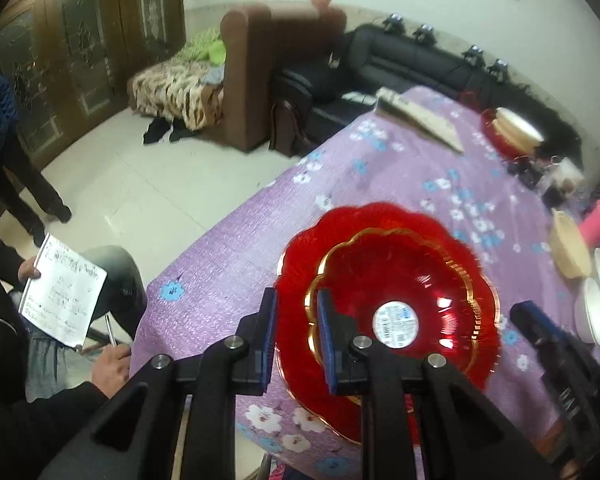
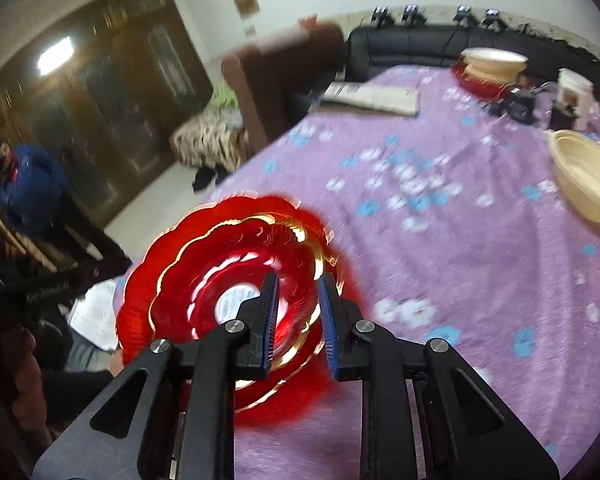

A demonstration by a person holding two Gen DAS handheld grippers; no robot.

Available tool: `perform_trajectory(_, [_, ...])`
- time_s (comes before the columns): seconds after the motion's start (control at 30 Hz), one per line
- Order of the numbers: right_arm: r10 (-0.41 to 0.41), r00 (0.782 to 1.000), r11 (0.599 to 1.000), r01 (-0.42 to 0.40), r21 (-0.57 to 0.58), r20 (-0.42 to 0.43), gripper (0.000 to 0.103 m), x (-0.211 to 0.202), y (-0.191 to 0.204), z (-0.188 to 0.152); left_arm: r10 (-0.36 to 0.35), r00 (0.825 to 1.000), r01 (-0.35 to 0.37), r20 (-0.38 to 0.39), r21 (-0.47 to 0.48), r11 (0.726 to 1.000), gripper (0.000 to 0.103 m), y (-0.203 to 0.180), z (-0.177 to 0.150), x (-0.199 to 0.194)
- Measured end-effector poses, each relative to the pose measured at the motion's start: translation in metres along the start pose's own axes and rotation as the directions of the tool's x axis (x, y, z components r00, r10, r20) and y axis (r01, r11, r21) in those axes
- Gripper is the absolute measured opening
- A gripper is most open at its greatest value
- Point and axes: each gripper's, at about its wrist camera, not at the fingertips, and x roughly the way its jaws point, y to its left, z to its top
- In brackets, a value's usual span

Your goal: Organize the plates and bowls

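Two red scalloped glass dishes are stacked on the purple flowered cloth, a gold-rimmed bowl (image 1: pixel 400 280) inside a wider red plate (image 1: pixel 300 256). My left gripper (image 1: pixel 296 336) has its jaws on either side of the left rims of the stack, pads a little apart from the glass. My right gripper (image 2: pixel 298 320) straddles the right rim of the red bowl (image 2: pixel 236 276), jaws slightly apart; the view is blurred. The right gripper also shows in the left wrist view (image 1: pixel 540 332). A cream bowl (image 2: pixel 584 176) lies at the right.
Another cream bowl on a red plate (image 2: pixel 492 64) stands at the far end beside a folded paper (image 2: pixel 372 96). White bowls (image 1: pixel 596 308) sit at the right edge. A seated person with a notebook (image 1: pixel 64 288) is at the table's left. Sofas stand behind.
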Motion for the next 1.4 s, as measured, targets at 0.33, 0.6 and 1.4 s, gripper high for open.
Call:
perform_trajectory(0.33, [-0.104,0.974,0.992,0.088,0.089,0.201,0.020,-0.066,-0.071,-0.018,-0.166,0.985,0.153,0.037,0.240,0.959,0.041,-0.106,-0.033,-0.028])
perform_trajectory(0.6, [-0.221,0.928,0.968,0.172,0.182,0.301,0.020,-0.127,-0.140,-0.033,-0.241,0.966,0.257,-0.093,0.420,0.870,0.048,-0.187,-0.080,-0.019])
perform_trajectory(1.4, [-0.206,0.961,0.814,0.063,0.577,0.186,0.042,-0.181,-0.345,-0.045,-0.350,0.876,0.445,-0.332,0.275,0.852,0.057,-0.357,-0.024,0.040])
